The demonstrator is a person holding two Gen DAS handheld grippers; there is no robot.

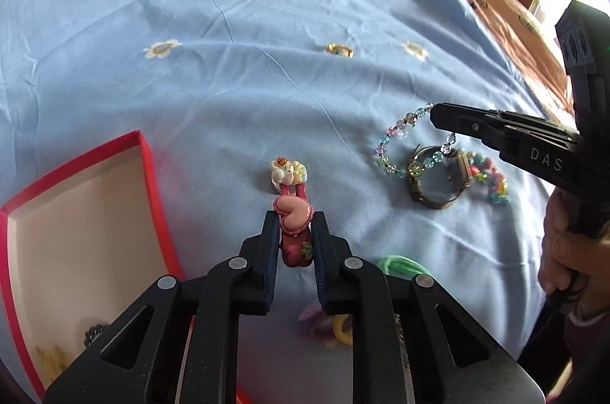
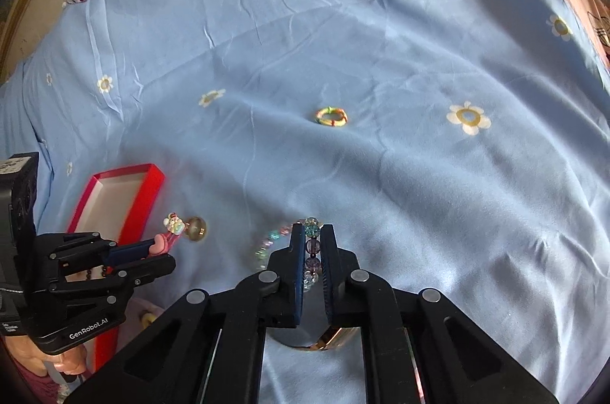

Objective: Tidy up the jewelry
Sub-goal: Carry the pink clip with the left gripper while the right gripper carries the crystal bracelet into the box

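Jaws of the left gripper [image 1: 294, 224] pinch a pink clip [image 1: 292, 213] just above the sheet [image 1: 228, 79]. The red box [image 1: 152, 182] waits close on its left, so swing it over the wall and let go low. Loose rings [image 1: 335, 327] lie underneath.

Right gripper [image 2: 313, 243] jaws squeeze a bead bracelet [image 2: 312, 251], which droops over a watch [image 2: 328, 341]. Lift slowly so nothing snags. One ring [image 2: 331, 117] sits far off.

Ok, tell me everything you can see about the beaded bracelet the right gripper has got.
The beaded bracelet is a loop of translucent, glassy-looking round beads in pale blue, pink, purple and green. The right gripper is shut on one stretch of it, lifting that part; the rest droops toward the blue sheet, its lower beads crossing a brown bangle. How it is strung cannot be seen.
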